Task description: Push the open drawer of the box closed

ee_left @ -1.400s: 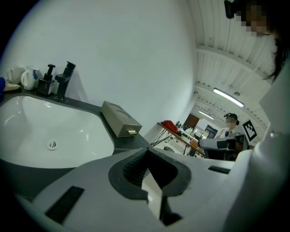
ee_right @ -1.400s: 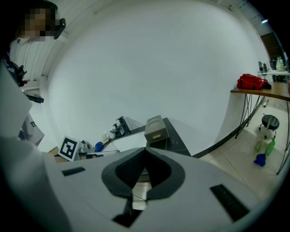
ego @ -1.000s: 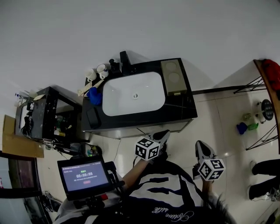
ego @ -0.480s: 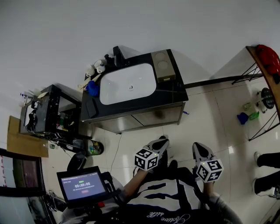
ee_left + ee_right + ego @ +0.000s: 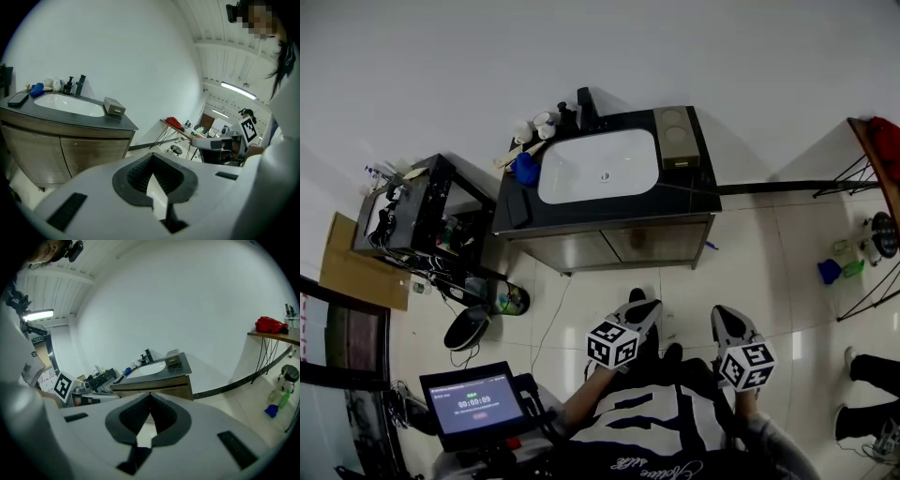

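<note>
Left gripper [image 5: 642, 305] is held low over the pale tiled floor [image 5: 609, 291]. Its jaws are closed tip to tip and nothing is gripped between them; this is confirmed in the left gripper view [image 5: 152, 159]. A small screen [image 5: 473, 401] with a timer display is noted behind it and to its left. A black rack [image 5: 431, 216] crowded with cables and small items is noted well ahead of it, further left.

A dark-topped cabinet [image 5: 609, 239] with a white basin [image 5: 598, 178] is seen straight ahead of both grippers, well apart from them. A blue object [image 5: 525, 169] is seen at the basin's left end. The box [image 5: 675, 136] is found on the counter just right of the basin, at the cabinet's far right corner. It is out of contact with either tool. Whether its drawer stands out cannot be told at this range.

The right gripper [image 5: 724, 316] is held level with the left one, near it. Its jaws are likewise closed on nothing, as shown in the right gripper view [image 5: 150, 397], where the box [image 5: 172, 359] appears beyond the tips. A red object [image 5: 886, 141] on a wire-legged stand [image 5: 853, 178] is recorded far to its right.
</note>
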A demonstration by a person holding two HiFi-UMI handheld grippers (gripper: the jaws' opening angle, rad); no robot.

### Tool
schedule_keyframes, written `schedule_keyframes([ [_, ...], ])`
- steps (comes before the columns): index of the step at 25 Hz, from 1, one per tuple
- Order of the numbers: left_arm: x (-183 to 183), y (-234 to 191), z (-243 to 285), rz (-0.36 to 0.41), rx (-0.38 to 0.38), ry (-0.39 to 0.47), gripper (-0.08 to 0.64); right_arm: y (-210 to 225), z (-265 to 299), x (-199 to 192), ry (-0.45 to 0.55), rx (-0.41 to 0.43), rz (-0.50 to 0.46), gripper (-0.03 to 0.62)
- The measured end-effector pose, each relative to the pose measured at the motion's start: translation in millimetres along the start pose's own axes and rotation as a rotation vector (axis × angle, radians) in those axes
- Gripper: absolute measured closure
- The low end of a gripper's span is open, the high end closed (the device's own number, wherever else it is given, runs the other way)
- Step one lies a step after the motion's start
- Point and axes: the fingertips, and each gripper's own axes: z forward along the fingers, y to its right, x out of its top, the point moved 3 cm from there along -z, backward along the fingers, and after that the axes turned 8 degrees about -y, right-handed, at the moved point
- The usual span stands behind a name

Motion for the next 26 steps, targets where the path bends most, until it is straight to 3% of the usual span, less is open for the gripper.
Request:
schedule_keyframes([
  [11, -10, -1, -39, -0.019, 0.069, 0.079, 0.558, -25, 5, 5, 0.013, 0.068, -0.068, 0.595],
  [26, -14, 6, -39, -0.024, 0.072, 0.075, 0.558, -28, 2, 3, 0.002, 0.091, -0.077, 0.595],
])
